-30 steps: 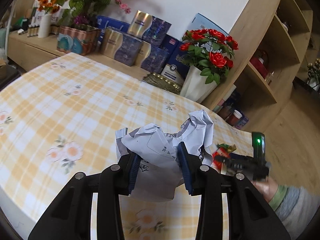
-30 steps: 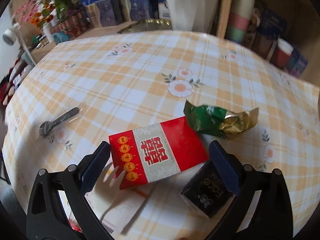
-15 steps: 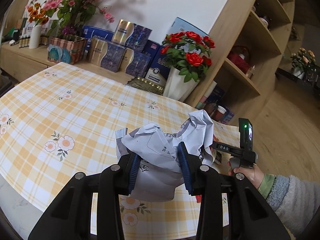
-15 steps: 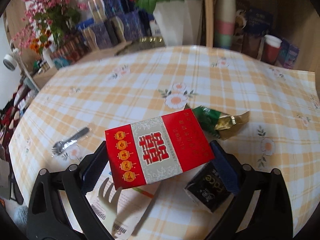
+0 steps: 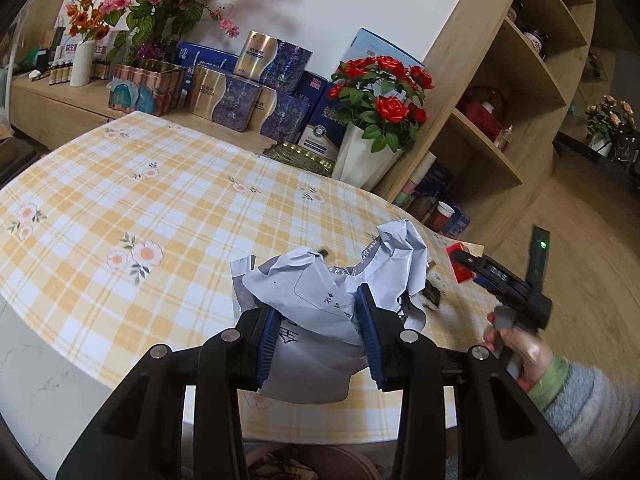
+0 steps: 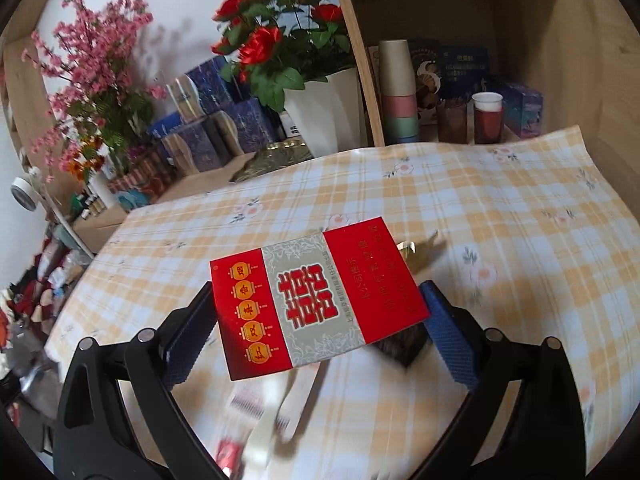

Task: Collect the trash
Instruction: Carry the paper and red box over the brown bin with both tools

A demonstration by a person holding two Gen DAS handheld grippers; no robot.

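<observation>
Trash is held in both grippers right now. From the left wrist camera, the left gripper (image 5: pixel 320 334) has its two blue pads squeezed tight on a crumpled white bag (image 5: pixel 320 300), so the bag is up off the yellow checked table (image 5: pixel 160 200). It looks held this way so it can be carried off and dropped. At the very bottom a round brown bin (image 5: pixel 312 462) peeks out below the table edge, right under the bag, with some scrunched stuff in it; I think that is where the trash goes. On the right a hand (image 5: pixel 520 354) holds the other gripper with a bit of red at its tip. From the right wrist camera, the right gripper (image 6: pixel 320 320) is spread wide but pinches a flat red box (image 6: pixel 316 302) by its two short ends, lifted and tipped up over the table. Under it lie a small dark packet (image 6: pixel 402 346) and a blurry white fork (image 6: pixel 296 400), not picked up yet
</observation>
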